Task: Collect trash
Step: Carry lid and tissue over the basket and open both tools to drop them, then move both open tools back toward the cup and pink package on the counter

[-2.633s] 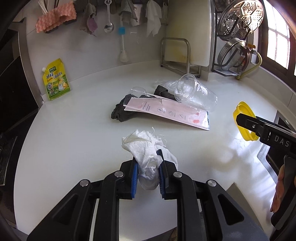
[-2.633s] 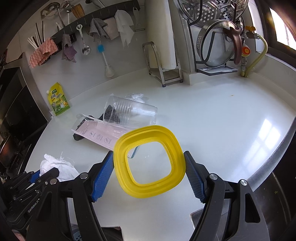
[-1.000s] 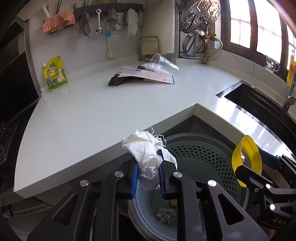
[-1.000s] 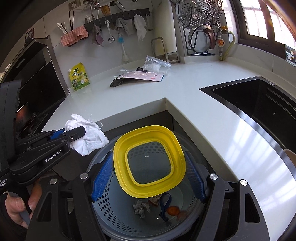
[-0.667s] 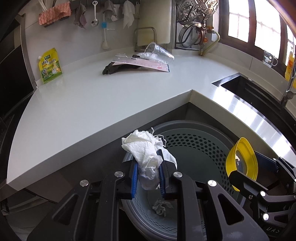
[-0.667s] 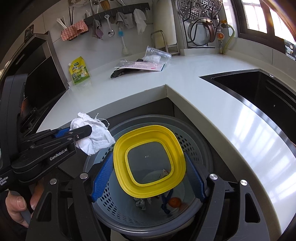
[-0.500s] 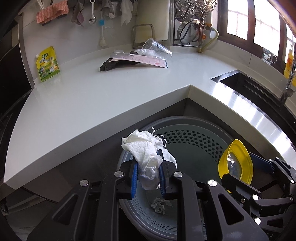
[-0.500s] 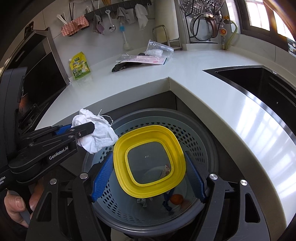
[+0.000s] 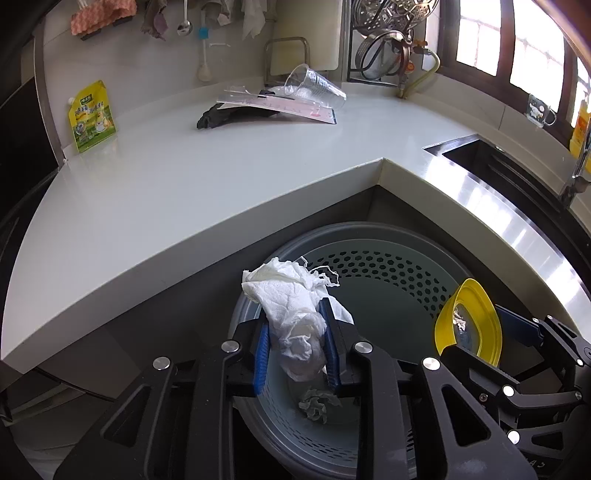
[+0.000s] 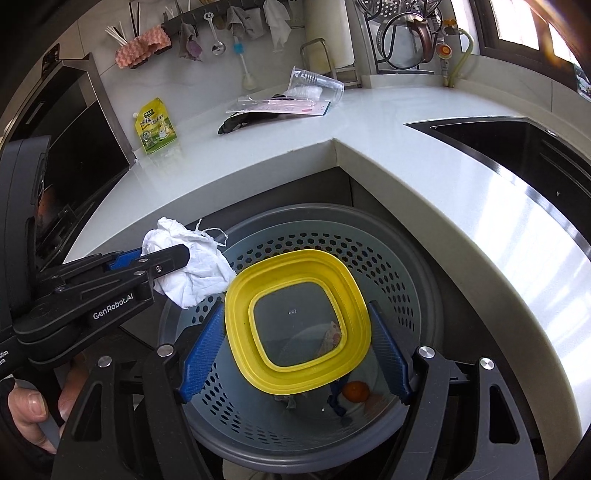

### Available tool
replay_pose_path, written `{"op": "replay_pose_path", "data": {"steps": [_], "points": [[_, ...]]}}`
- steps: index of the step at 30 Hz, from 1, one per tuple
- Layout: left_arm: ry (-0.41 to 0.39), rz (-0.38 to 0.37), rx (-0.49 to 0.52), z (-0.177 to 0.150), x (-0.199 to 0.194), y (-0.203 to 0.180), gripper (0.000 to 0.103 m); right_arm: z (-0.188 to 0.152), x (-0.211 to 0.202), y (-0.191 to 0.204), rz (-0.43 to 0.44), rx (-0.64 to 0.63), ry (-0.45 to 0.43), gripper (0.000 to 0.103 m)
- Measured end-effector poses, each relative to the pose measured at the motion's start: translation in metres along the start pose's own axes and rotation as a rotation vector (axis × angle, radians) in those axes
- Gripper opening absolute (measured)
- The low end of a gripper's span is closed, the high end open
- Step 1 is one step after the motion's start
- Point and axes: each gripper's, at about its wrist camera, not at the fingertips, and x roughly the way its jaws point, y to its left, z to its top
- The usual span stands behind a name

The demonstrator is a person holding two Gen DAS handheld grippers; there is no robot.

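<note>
Opening left fingers [image 9: 295,343] round tissue [image 9: 291,314]; right-view-only hand [image 10: 33,413]; right fingers [image 10: 295,354] clasping yellow lid [image 10: 295,325].

I am working in a home kitchen. Evidence: a white L-shaped tabletop [image 9: 192,177] with a recessed sink [image 10: 517,147]; a wall rail [image 10: 207,14] carrying a ladle, cloths and a brush; a rack [image 9: 391,40] with a pot lid and steamer; a perforated waste bin [image 10: 388,258] below the tabletop edge.
</note>
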Motion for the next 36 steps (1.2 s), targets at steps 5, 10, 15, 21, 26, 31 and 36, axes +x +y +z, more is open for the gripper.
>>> {"op": "replay_pose_path", "data": {"steps": [5, 10, 15, 21, 26, 31, 36], "points": [[-0.011, 0.014, 0.007, -0.001, -0.003, 0.0, 0.052, 0.002, 0.0, -0.004, -0.013, 0.012, 0.0, 0.073], [-0.027, 0.033, -0.007, 0.0, -0.006, 0.006, 0.064, 0.002, 0.0, -0.005, -0.025, 0.015, -0.004, 0.074], [-0.017, 0.036, -0.01, -0.001, -0.003, 0.006, 0.066, 0.002, -0.001, -0.006, -0.023, 0.019, -0.009, 0.077], [-0.017, 0.036, -0.009, -0.001, -0.003, 0.007, 0.07, 0.002, 0.001, -0.007, -0.019, 0.026, -0.004, 0.077], [-0.016, 0.035, -0.017, -0.001, -0.003, 0.01, 0.071, 0.003, 0.0, -0.008, -0.014, 0.036, -0.01, 0.077], [-0.022, 0.032, -0.022, 0.0, -0.005, 0.011, 0.073, 0.003, -0.002, -0.007, -0.012, 0.033, -0.015, 0.077], [-0.031, 0.03, -0.027, 0.0, -0.007, 0.013, 0.075, 0.004, -0.003, -0.007, -0.011, 0.032, -0.016, 0.077]]}}
